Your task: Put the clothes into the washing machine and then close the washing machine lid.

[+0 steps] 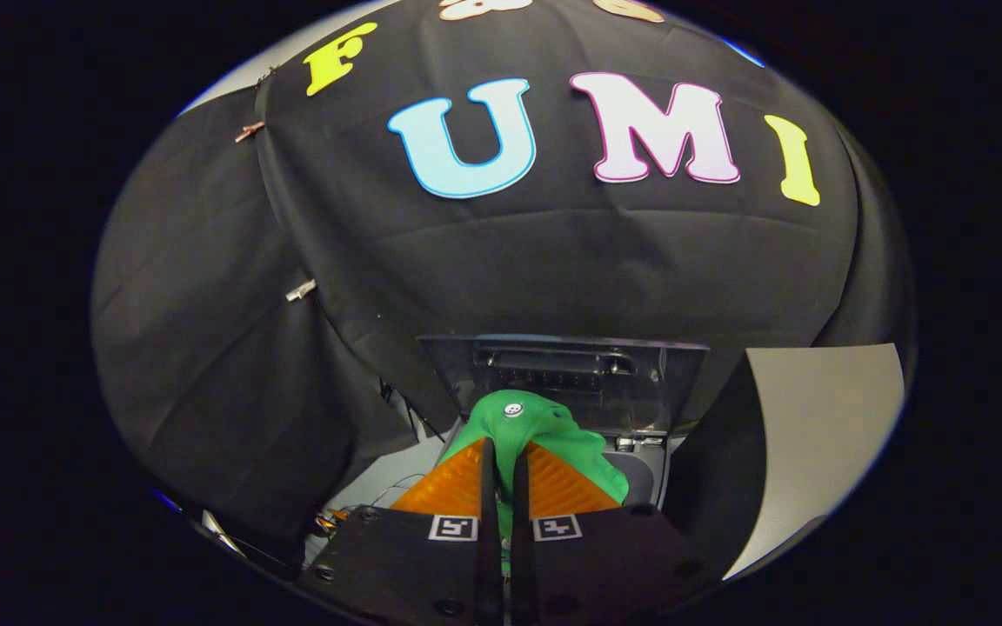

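My gripper (502, 452) is shut on a green garment (536, 430), which bunches up between and just ahead of the two fingers. A small white button shows on the cloth's top. Beyond the garment stands the washing machine's lid (571, 374), raised upright, a dark clear panel with a handle bar across it. To the right of the fingers a bit of the machine's grey top (640, 474) shows under the hanging cloth. The tub opening is hidden behind the garment and my fingers.
Black cloth walls close in behind and to the left of the machine. A grey sheet (814, 435) curls up on the right, close beside the machine. Thin wires (379, 496) lie left of the fingers.
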`<state>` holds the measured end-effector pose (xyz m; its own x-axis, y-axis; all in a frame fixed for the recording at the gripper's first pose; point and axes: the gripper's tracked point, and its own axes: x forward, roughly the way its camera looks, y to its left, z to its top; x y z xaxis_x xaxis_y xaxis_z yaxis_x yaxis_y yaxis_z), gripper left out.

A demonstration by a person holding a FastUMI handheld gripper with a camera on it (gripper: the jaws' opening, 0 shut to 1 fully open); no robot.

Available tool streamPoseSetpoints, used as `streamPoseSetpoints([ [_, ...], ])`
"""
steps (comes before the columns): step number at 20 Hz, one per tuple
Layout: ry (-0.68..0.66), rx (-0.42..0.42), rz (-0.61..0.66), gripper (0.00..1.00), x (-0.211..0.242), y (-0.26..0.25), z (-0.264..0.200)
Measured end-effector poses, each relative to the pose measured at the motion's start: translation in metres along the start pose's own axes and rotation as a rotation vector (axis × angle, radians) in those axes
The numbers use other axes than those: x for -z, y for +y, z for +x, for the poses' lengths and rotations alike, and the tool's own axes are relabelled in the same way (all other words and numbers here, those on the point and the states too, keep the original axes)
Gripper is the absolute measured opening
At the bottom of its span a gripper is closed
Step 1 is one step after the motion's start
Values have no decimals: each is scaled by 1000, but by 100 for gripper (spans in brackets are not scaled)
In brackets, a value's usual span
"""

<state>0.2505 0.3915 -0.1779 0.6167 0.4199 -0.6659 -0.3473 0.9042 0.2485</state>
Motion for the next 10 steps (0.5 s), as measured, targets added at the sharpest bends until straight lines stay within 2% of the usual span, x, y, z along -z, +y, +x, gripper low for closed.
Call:
streamPoseSetpoints([
  [6, 94, 91, -61, 9, 64, -22, 70],
  [10, 143, 168, -90, 8, 99, -44, 99],
])
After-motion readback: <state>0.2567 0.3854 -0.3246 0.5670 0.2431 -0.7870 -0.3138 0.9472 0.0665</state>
